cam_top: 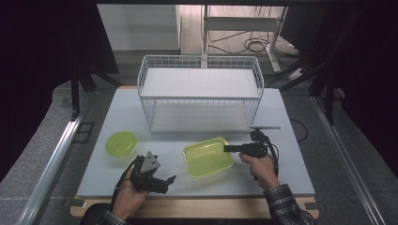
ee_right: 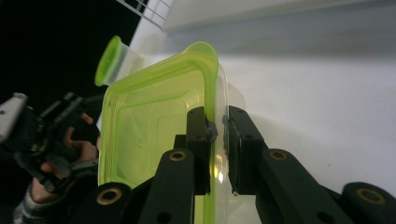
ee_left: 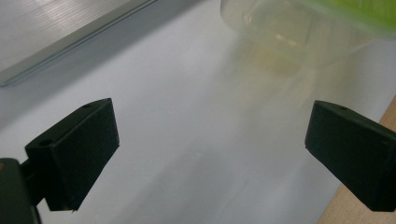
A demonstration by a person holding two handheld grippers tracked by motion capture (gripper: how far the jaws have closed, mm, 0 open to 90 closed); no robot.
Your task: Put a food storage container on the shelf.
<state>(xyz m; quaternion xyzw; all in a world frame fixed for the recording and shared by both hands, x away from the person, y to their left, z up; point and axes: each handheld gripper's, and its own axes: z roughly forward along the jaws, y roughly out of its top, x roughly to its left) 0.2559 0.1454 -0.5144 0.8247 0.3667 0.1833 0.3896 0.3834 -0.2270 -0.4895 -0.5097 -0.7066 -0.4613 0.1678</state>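
R tongs (cam_top: 227, 148) clamped on right rim of square green-lidded container (cam_top: 207, 157) mid-bench (cam_top: 117, 112), L tongs (cam_top: 162, 181) open & idle; lift slow, keep level, thin rim may slip.

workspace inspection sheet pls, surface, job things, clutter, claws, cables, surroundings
surface: white table top, wooden front edge
job's things: square green-lidded container, gripped at its right rim; round green-lidded container standing apart at left
clutter: white wire basket rack at the back
grippers: right claw shut on the square container's rim; left claw open, nothing between its jaws
cables: cable trailing from right claw; floor cables behind
surroundings: dark curtains, white table legs behind
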